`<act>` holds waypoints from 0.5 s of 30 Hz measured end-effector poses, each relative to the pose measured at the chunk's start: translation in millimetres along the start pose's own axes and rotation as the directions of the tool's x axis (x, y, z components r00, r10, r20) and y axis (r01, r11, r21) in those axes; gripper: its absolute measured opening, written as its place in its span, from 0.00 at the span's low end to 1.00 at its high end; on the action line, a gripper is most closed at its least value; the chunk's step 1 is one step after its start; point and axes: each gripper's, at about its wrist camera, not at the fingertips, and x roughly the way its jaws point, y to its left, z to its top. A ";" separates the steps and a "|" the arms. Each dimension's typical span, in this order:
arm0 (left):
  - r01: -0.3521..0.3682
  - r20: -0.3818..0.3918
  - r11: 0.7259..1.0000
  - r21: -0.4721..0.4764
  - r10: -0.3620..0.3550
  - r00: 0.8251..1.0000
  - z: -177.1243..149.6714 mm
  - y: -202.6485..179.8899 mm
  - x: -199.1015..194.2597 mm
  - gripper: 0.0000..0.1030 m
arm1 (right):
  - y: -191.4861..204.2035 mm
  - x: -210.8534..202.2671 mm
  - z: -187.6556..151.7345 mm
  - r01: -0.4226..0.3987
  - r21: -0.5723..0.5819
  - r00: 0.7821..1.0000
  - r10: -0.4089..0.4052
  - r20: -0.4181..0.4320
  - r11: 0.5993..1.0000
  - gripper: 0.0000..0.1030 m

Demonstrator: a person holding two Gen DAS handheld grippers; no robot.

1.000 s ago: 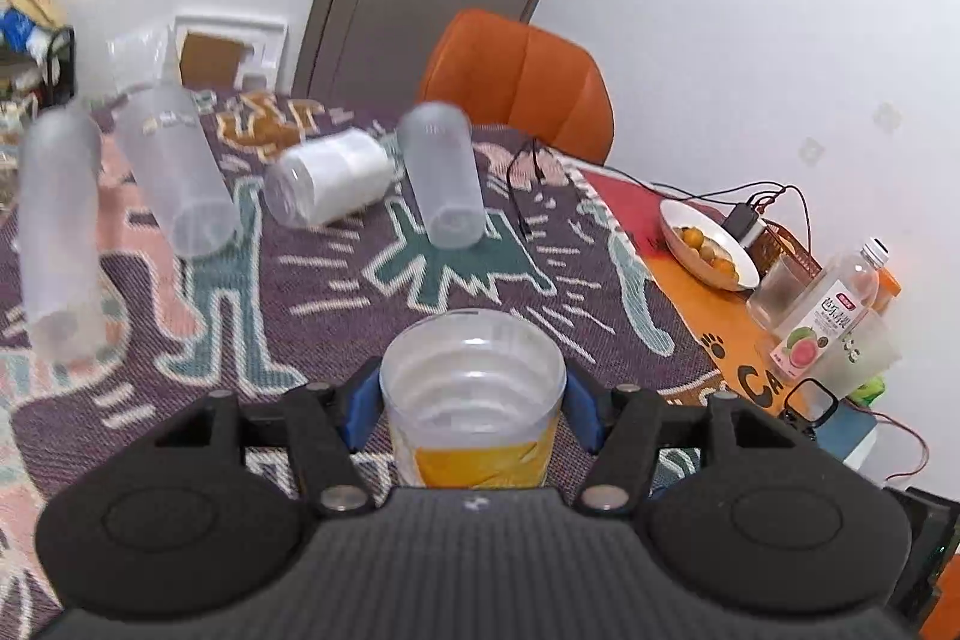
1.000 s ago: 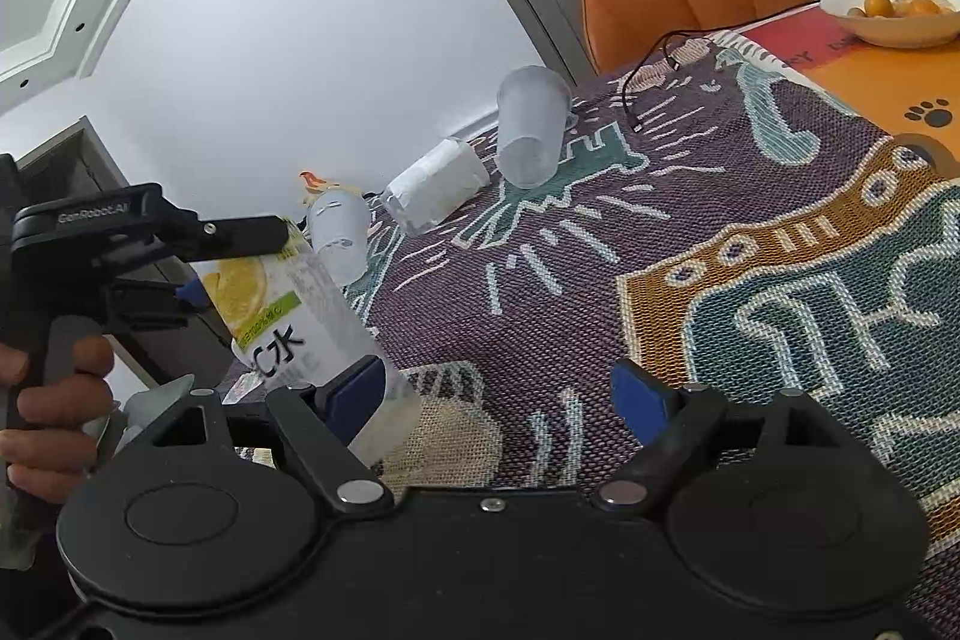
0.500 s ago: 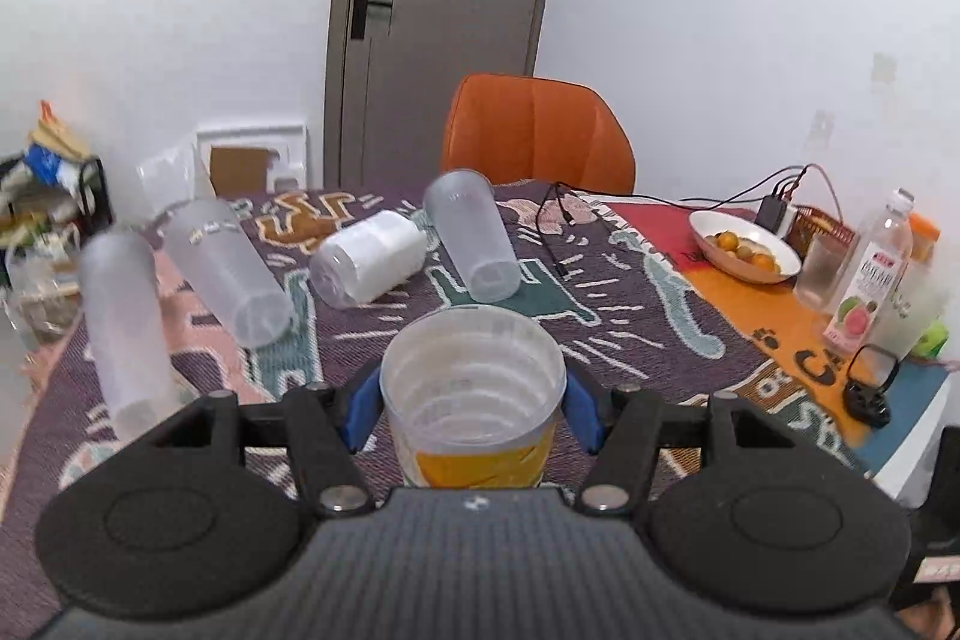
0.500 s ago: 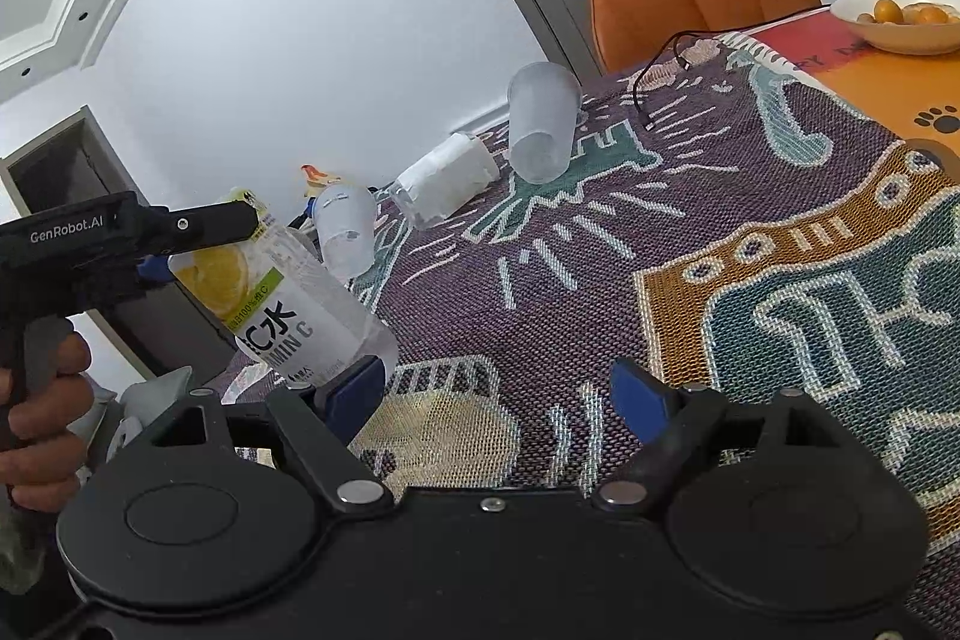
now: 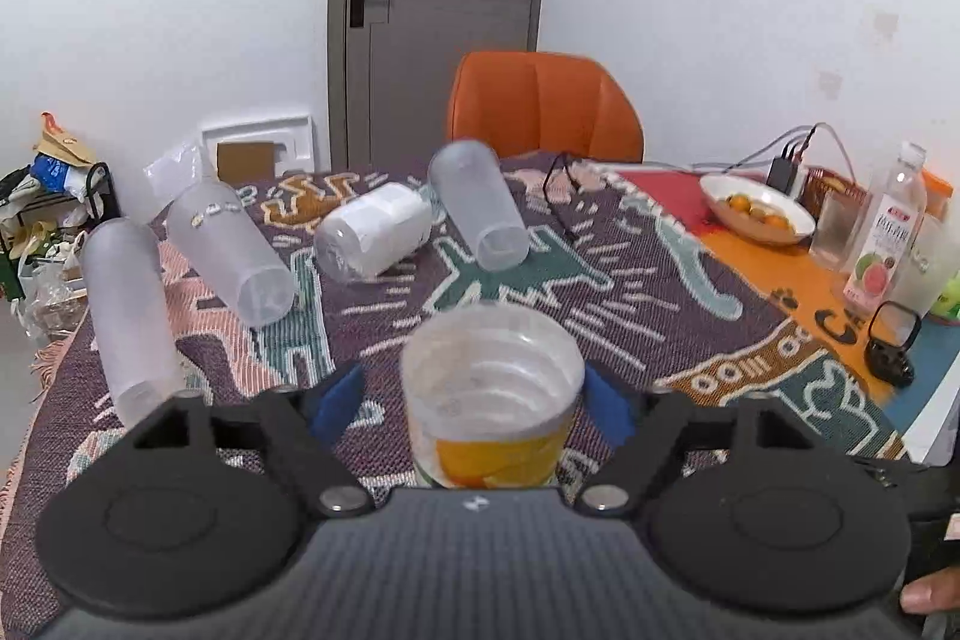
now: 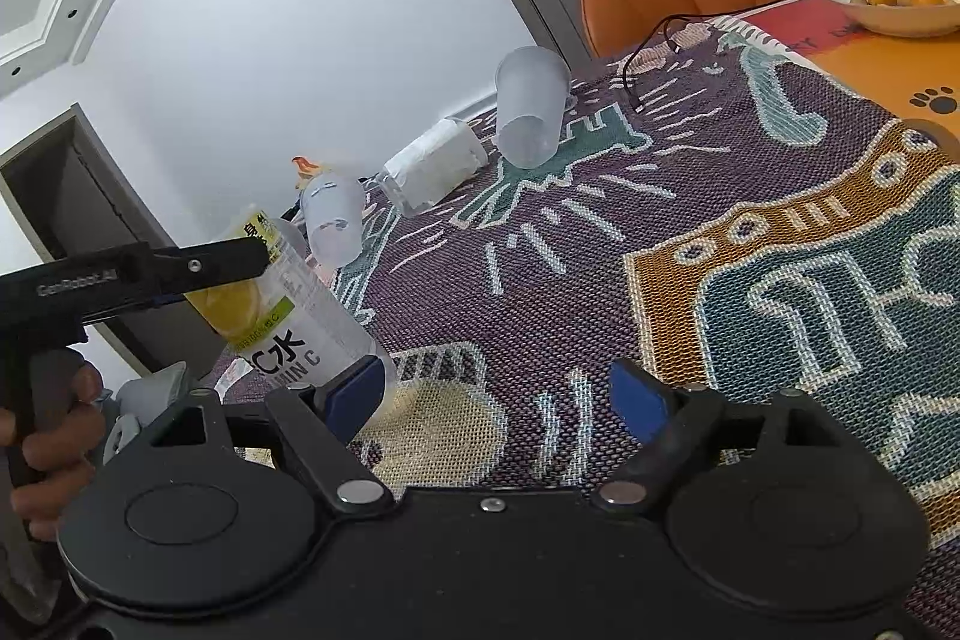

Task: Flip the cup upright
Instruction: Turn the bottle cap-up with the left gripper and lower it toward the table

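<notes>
- Cup (image 5: 492, 400): a see-through plastic one with ridges around the inside. Its open mouth faces the left wrist camera. It sits between the two blue pads of the left gripper (image 5: 474, 400).
- Left gripper: the jaws are spread wider than the cup. There is a gap at the left pad, and the right pad is just beside the rim, so nothing is squeezed. From the right wrist view, one black finger crosses the top of the cup. The body of the tool reads "GenRobot.AI". A hand (image 6: 48, 436) holds its grip.
- Right gripper (image 6: 498, 394): the jaws are wide apart with only cloth between them. Its left pad hides the bottom of the cup, so I cannot tell if the cup touches the cloth.
- Cup label: it is yellow with a lemon picture, a green band, big letters "C水" and part of "VITAMIN C".
- Woven cloth (image 5: 660, 292): purple and bumpy, with teal, orange and pink animal shapes. It covers the table.
- Orange chair (image 5: 540, 106): smooth and padded, at the far side.
- Three frosted cups (image 5: 231, 250) lie on their sides on the cloth.
- White-wrapped bottle (image 5: 372, 229) lies between two of them.
- White bowl (image 5: 756, 214) holds small orange fruit.
- Juice bottle (image 5: 888, 232) stands upright and has a pink fruit label.
</notes>
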 end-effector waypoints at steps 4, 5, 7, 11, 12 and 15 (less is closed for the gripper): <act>0.001 0.038 1.000 -0.005 0.000 0.999 1.3 1.9 -11.2 0.86 | 2.4 -1.9 1.3 -0.001 -0.003 1.000 0.001 0.003 1.000 0.81; 0.003 0.038 1.000 -0.010 -0.003 0.999 1.5 2.7 -12.8 0.87 | 3.4 -2.2 2.2 -0.001 -0.005 1.000 0.001 0.005 1.000 0.81; 0.010 0.039 1.000 -0.017 -0.010 0.999 1.5 4.0 -16.4 0.87 | 5.8 -3.9 3.6 -0.003 -0.010 1.000 0.003 0.007 1.000 0.81; 0.016 0.058 0.999 -0.035 -0.014 0.998 -0.2 6.7 -25.8 0.87 | 10.7 -9.6 6.9 -0.002 -0.022 1.000 0.003 0.023 1.000 0.84; 0.015 0.064 0.999 -0.042 -0.012 0.998 -1.1 8.0 -28.6 0.88 | 12.1 -11.8 7.8 -0.001 -0.026 1.000 0.002 0.029 1.000 0.86; 0.011 0.098 0.998 -0.056 -0.005 0.995 -4.4 10.9 -39.2 0.90 | 16.3 -18.5 10.0 0.001 -0.038 0.999 0.001 0.046 0.999 0.89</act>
